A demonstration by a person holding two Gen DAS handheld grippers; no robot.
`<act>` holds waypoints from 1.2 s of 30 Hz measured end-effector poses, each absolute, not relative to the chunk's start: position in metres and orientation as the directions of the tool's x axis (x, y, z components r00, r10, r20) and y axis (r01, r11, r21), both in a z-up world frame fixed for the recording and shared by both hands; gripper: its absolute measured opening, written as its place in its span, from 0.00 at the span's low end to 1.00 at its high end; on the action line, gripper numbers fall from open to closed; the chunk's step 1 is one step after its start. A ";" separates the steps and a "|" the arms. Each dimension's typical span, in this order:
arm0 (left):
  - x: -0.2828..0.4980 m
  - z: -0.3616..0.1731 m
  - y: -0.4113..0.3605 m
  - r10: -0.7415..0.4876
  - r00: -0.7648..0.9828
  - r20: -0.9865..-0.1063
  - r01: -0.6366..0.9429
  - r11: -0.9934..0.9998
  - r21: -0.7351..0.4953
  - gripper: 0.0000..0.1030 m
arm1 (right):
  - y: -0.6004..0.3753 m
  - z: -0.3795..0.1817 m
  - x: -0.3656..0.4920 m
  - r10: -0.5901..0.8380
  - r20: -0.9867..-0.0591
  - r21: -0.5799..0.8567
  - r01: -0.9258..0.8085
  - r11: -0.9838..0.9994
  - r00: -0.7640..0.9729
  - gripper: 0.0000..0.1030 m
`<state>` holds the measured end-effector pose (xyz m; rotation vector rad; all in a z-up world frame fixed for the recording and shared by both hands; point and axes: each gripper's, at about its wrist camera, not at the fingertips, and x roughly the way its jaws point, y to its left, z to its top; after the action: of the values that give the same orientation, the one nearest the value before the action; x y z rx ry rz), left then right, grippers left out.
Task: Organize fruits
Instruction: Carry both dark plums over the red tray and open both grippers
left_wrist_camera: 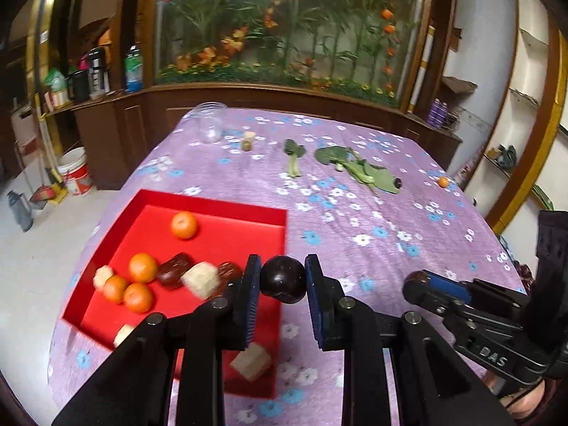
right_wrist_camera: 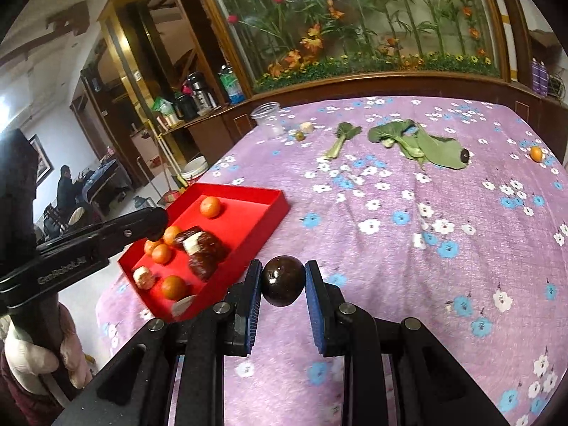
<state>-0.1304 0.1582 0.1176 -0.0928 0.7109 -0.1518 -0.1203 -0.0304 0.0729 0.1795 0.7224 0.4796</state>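
**Both grippers holding dark plums next to the red tray**

So the left gripper (left_wrist_camera: pixel 283 280) is pinching a dark plum (left_wrist_camera: pixel 283 279) between its blue pads, right over the near right edge of the red tray (left_wrist_camera: pixel 213 201). The right gripper (right_wrist_camera: pixel 283 281) has its own dark round plum (right_wrist_camera: pixel 283 280) squeezed between its pads too, hanging above the purple flowered surface (right_wrist_camera: pixel 426 248) just right of the tray. Inside the tray: several small oranges (left_wrist_camera: pixel 184 225), brown dates (left_wrist_camera: pixel 174 269) and pale cubes (left_wrist_camera: pixel 200 279). Far side has bok choy leaves (left_wrist_camera: pixel 358 167), a clear jar (left_wrist_camera: pixel 211 121) and one lone orange (left_wrist_camera: pixel 443 181) near the right edge.
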 end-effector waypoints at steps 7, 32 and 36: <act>-0.142 0.113 0.186 -0.086 0.771 -0.631 0.016 0.993 -0.115 0.23 | 0.001 0.075 -0.130 0.502 -0.598 0.290 -0.416 0.862 0.624 0.26; -0.106 0.069 0.272 0.091 0.727 -0.681 -0.187 0.980 -0.068 0.23 | 0.137 0.052 -0.076 0.557 -0.684 0.253 -0.564 0.786 0.471 0.26; -0.095 0.060 0.280 0.092 0.711 -0.697 -0.200 0.977 -0.075 0.23 | 0.147 0.045 -0.065 0.559 -0.689 0.263 -0.560 0.786 0.461 0.26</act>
<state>-0.0950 0.2804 0.0602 -0.1491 0.7639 0.1621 -0.0652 0.1471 0.0453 -0.0013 0.8472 0.6886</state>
